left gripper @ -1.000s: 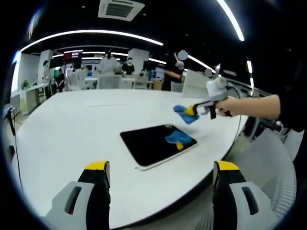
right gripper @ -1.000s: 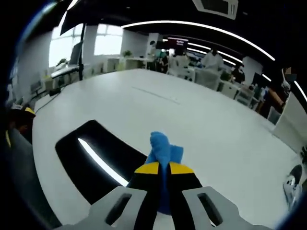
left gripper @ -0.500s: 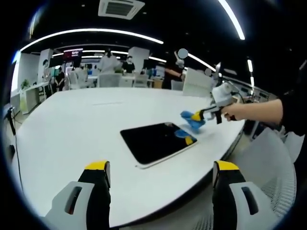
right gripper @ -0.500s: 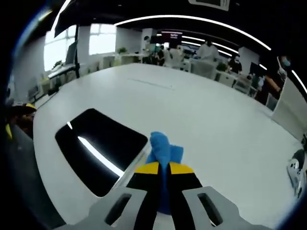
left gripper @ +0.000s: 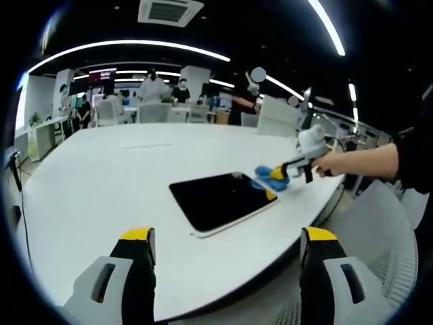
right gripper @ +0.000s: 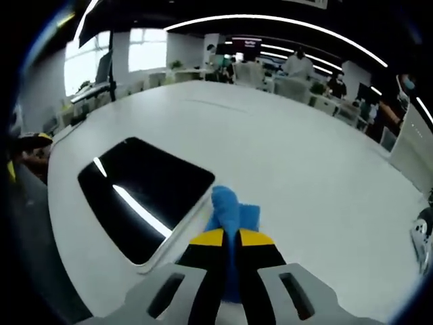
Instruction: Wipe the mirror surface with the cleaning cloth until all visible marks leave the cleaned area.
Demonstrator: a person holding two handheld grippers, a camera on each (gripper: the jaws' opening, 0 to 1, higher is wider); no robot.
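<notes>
White table (left gripper: 101,176) holds the mirror (left gripper: 220,200). Right gripper (right gripper: 226,238), clamped on the cloth (right gripper: 232,210), sits probably just off its edge; left gripper (left gripper: 226,244) hangs agape. Next: sweep across.

white table (left gripper: 101,183) | ceiling vent (left gripper: 170,11) | people behind (left gripper: 154,87)

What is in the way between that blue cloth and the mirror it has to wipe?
Nothing visible. The right gripper holds the blue cloth right at the mirror's near edge, and only bare white table surrounds them.
</notes>
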